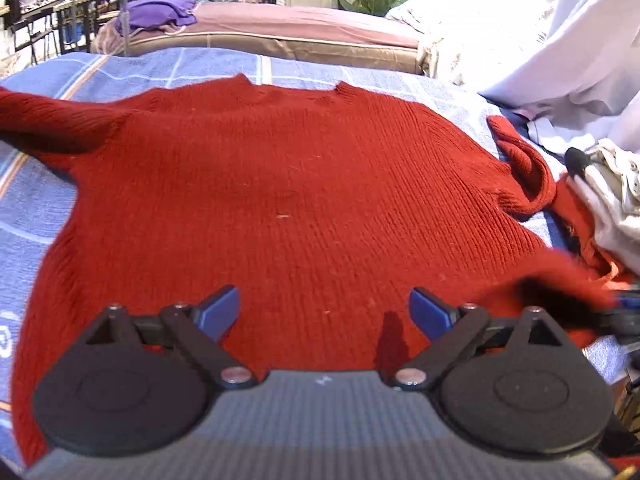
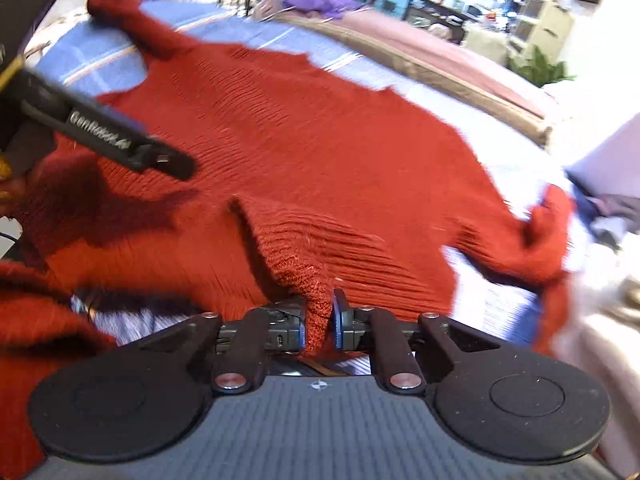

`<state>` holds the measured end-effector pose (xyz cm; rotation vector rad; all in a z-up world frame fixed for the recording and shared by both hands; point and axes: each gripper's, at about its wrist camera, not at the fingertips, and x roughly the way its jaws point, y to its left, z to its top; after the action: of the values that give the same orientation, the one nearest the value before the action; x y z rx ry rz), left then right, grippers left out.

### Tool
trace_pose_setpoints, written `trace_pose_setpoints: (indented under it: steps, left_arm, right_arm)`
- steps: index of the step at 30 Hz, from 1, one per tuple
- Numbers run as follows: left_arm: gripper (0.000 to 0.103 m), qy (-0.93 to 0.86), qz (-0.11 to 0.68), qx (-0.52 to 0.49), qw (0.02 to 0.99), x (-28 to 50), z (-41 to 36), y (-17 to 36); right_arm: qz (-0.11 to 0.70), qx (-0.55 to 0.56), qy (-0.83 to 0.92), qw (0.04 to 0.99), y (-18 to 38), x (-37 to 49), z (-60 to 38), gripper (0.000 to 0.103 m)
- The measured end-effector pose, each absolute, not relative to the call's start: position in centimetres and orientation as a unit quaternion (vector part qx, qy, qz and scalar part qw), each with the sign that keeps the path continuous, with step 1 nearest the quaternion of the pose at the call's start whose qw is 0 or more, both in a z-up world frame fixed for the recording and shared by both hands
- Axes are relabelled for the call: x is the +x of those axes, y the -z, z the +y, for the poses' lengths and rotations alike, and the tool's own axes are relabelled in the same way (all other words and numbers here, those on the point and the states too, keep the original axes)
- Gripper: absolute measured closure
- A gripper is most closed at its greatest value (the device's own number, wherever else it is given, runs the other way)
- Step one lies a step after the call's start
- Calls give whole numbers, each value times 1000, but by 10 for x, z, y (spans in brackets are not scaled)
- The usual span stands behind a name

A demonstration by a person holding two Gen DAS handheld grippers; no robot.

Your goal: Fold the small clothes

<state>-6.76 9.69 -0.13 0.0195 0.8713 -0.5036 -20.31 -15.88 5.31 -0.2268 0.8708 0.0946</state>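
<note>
Bed with blue plaid cover carries everything. A second bed with a pinkish spread sits beyond its far edge, with a purple heap on it. Pale cloth pile is at the right edge.

Red knit sweater lies flat across the cover, neckline toward the far edge, hem toward the near edge. Long axis of the body runs near-to-far. Left sleeve stretches out toward the far left corner; right sleeve is bunched up near the right edge.

Left gripper: jaws spread wide, nothing between them, hovering over the hem area near the middle of the near edge. Whether it touches the knit I can't tell.

Right gripper: jaws pressed together, pinching a fold of the hem at the near right corner of the sweater. The pinched fabric tents up from the cover in a ridge. The right view is motion-blurred, so the hand looks to be moving.

Key relation: right gripper has the hem corner, and the rest of the body lies ahead of it and to its left. My read: the fold goes from the right side over toward the centre line, or hem up toward the neckline. The left gripper is nearer the free left hem corner and has to take that, or pin the centre, first.

Risk: loose knit stretches and the bunched right sleeve may drag along.
</note>
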Motion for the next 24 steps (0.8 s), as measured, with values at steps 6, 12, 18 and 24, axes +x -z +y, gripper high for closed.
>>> trace_pose_setpoints:
  steps: [6, 12, 18, 24]
  left_arm:
    - [5, 207, 417, 4, 885, -65, 125, -6]
    - [2, 175, 411, -2, 895, -65, 146, -12]
    - [2, 156, 426, 14, 891, -77, 162, -6]
    - [2, 206, 445, 9, 871, -101, 169, -4]
  right_arm:
    - [433, 67, -60, 897, -127, -261, -234, 85]
    - [441, 102, -36, 891, -114, -241, -264, 86]
    - [551, -74, 14, 831, -40, -234, -228, 97]
    - [504, -2, 14, 864, -46, -235, -238, 94]
